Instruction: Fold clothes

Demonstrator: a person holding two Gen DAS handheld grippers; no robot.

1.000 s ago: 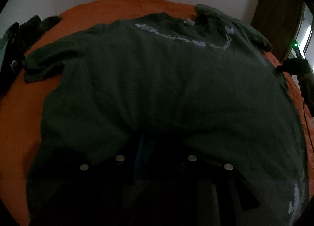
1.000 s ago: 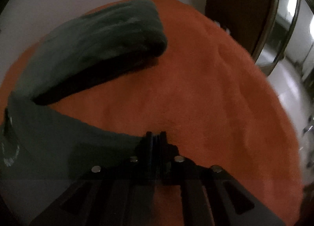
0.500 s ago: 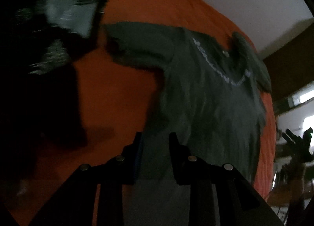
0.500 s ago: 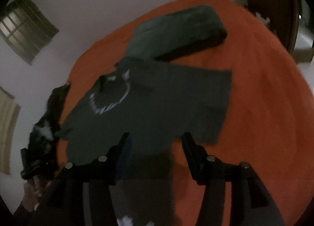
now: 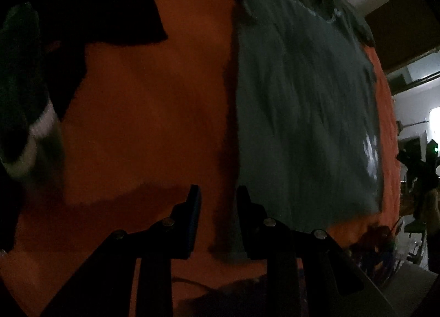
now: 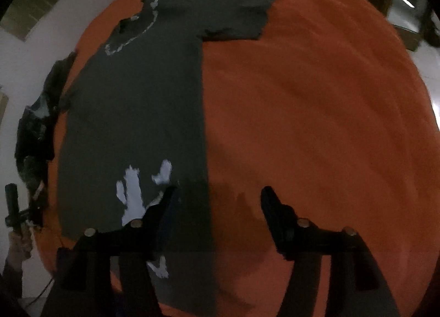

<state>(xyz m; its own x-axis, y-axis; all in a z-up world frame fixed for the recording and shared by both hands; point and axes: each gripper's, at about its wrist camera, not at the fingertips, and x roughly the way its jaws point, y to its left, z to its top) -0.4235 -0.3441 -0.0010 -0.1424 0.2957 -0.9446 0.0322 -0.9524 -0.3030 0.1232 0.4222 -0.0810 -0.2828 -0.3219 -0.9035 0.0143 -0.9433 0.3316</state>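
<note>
Both grippers have released and backed off the dark shirt (image 6: 132, 113), now flat on the orange bed (image 6: 316, 124): right gripper (image 6: 217, 193) jaws just opened wide, left gripper (image 5: 217, 193) jaws parted and empty, so folding can begin.

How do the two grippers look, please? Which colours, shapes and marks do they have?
Both grippers are black. The left gripper has two tapered fingers, a blue pad on one, and round silver bolts on angular struts. The right gripper has the same form; seen from the left camera, it carries a green light.

Dim room — white wall (image 6: 90, 0) with a window (image 6: 30, 6), dark wooden door (image 5: 398, 33), bright doorway (image 5: 434, 124) beyond.
</note>
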